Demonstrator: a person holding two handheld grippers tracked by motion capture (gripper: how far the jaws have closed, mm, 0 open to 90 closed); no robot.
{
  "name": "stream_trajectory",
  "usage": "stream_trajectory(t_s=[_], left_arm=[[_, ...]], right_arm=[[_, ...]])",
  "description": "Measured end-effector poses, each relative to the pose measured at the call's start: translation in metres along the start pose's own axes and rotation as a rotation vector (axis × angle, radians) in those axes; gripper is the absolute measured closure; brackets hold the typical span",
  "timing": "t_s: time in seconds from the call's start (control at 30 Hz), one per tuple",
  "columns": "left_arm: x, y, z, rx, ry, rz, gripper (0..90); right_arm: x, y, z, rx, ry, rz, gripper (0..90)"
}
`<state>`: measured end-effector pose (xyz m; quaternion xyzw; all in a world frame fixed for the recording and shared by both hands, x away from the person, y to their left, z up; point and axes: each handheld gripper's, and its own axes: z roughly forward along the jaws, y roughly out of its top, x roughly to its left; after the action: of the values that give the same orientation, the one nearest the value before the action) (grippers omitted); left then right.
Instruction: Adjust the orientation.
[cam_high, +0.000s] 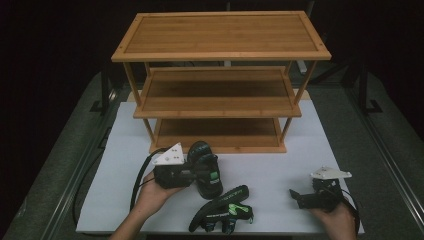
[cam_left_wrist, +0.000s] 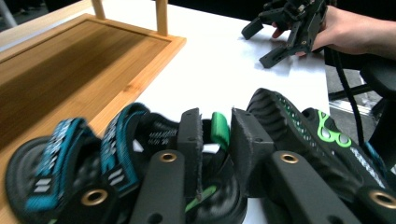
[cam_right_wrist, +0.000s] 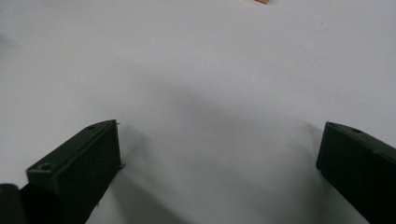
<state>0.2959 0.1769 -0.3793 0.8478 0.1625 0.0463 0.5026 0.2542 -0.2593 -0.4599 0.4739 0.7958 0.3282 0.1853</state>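
Left gripper (cam_left_wrist: 215, 140), jaws slightly apart, pinches a black sandal's (cam_left_wrist: 74, 158) green heel tab (cam_left_wrist: 220, 130); right gripper (cam_right_wrist: 219, 163) gapes wide, holding nothing.

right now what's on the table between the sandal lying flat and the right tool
Nothing: in the high view, bare white table runs from the flat sandal to the right tool, whose jaws stand open.

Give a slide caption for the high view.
Left gripper at a sandal before the bamboo rack; second sandal nearby.
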Motion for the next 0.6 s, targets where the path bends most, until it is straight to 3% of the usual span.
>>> stream_trajectory(t_s=[0.2,0.4,0.6], left_arm=[[0.002,0.003,0.016,0.035,-0.015,0.005,67.5],[0.003,0.002,0.026,0.041,-0.042,0.009,85.5],[0.002,0.004,0.021,0.045,-0.034,0.008,87.6]], right_arm=[[0.000,0.000,0.000,-0.001,0.000,0.001,0.0],[0.000,0.000,0.000,-0.002,0.000,0.001,0.0],[0.000,0.000,0.000,-0.002,0.000,0.001,0.0]])
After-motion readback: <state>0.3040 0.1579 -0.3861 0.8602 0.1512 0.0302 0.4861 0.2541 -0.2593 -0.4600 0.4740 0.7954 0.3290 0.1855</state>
